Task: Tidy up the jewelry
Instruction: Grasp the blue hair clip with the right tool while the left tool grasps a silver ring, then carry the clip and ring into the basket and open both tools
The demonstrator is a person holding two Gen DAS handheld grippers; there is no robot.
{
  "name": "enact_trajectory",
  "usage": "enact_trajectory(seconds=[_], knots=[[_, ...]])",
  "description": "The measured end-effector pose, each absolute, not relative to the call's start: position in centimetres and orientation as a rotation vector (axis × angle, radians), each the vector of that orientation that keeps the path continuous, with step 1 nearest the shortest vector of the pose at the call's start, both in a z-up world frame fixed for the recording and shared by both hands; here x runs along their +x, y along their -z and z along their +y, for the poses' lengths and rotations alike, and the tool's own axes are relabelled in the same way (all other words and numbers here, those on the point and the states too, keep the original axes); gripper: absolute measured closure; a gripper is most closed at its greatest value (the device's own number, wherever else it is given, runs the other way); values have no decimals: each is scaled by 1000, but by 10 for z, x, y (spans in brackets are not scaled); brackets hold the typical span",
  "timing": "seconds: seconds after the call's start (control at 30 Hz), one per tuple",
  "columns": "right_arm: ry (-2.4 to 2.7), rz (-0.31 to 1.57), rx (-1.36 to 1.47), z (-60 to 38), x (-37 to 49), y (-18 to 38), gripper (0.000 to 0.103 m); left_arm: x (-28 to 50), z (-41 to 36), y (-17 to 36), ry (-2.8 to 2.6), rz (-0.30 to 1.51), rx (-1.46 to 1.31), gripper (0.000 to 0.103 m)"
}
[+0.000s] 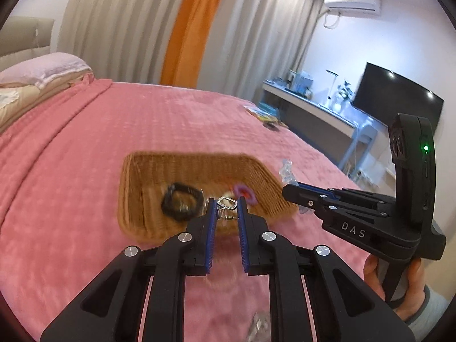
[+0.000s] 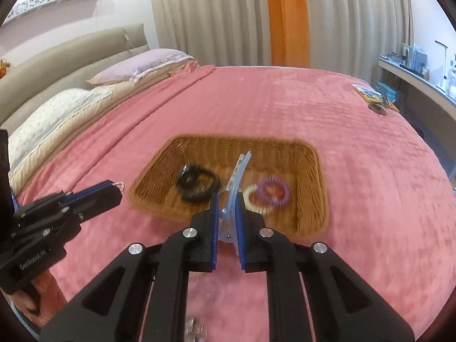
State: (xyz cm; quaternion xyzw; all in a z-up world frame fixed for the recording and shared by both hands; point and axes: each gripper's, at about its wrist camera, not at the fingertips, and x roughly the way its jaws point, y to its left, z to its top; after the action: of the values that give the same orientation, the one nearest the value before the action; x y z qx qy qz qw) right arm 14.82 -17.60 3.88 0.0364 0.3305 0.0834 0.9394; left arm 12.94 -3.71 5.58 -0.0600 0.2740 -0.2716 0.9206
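The left gripper [image 1: 225,209] has its jaws closed on a silver earring [image 1: 227,203]; the right gripper [image 2: 227,209] pinches a clear blue hair clip [image 2: 234,188]. Both hover above the wicker basket [image 2: 310,188] on the pink bed [image 2: 285,108], which holds a black hair tie [image 2: 196,185] and purple one [image 2: 273,191].

On both feeds I get a bright, even indoor light with a slightly cool, purplish cast on the walls. Ceiling lamps glare as white spots on the television screen [image 1: 399,99]. Shadows are soft and faint on the pink bedspread [image 1: 85,171]. The wicker basket [image 1: 148,188] smears with motion blur in both views, and the hair ties inside it are fuzzy, while my near fingers [image 1: 211,228] stay sharp. Fisheye bending curves the curtains [image 2: 213,14] and the bed's edges, and black vignette fills the corners.
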Motion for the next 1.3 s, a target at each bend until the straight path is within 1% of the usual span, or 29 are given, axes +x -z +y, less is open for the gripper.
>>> enact_trajectory(seconds=[0.13,0.3,0.47,0.67,0.83,0.9,0.93,0.97,1.03,1.13,1.3], knots=[[-167,692,89,-179,182,-29,94,159,-48,-46,526,561,-85,90],[-165,766,115,-180,224,-1,94,191,-57,-25,501,595,-74,90],[-152,823,160,-183,245,26,94,210,-56,-8,492,624,-91,90],[-150,851,209,-189,249,36,93,213,-56,-2,491,646,-96,89],[-129,858,212,-196,244,35,92,202,-51,-9,500,632,-105,76],[-131,863,224,-200,240,33,88,198,-49,-13,498,626,-109,64],[-134,863,231,-202,238,31,82,195,-48,-15,498,621,-111,62],[-134,865,233,-203,237,29,69,192,-48,-18,498,616,-111,62],[-125,875,226,-203,237,26,49,188,-47,-23,496,615,-111,61],[-114,871,240,-207,231,21,50,179,-41,-30,494,614,-114,61],[-134,832,239,-211,191,2,49,153,-23,-45,509,594,-144,60]])
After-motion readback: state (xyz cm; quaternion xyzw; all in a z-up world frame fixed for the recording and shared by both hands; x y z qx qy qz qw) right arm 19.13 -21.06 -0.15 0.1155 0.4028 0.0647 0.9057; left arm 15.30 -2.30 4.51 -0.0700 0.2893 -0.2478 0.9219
